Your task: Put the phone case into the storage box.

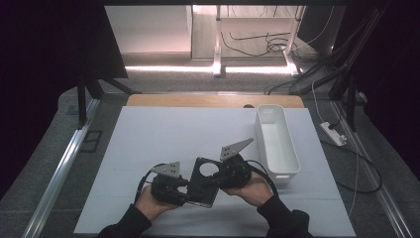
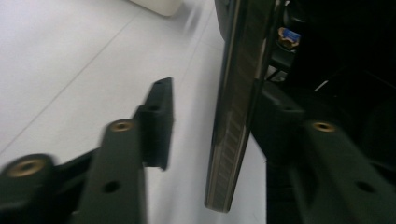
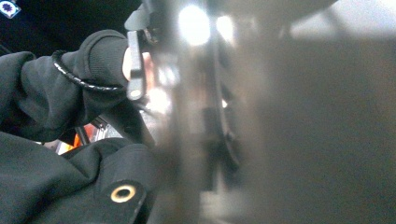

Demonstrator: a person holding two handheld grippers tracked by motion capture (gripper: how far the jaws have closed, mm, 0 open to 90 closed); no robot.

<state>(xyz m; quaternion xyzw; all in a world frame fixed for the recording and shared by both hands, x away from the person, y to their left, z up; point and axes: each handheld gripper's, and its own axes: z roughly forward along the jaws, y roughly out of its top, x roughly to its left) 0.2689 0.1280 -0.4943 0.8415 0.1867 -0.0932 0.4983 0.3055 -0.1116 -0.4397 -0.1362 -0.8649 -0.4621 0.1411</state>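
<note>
Black and flat, the plate [image 1: 203, 181] hangs just above the tabletop's near edge, shared between both grippers, seemingly mid-handover. At its left, the left gripper [image 1: 184, 191] has jaws parted, the plate's edge [image 2: 233, 107] standing between them, one side ungripped. The right gripper [image 1: 214, 179] meets the plate; its jaws are too blurred to judge.

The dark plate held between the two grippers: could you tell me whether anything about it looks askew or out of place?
Slightly. The dark plate sits tilted above the white mat, between the left gripper and right gripper. In the left gripper view its edge stands between open jaws, unclamped. The white bin looks orderly.
</note>
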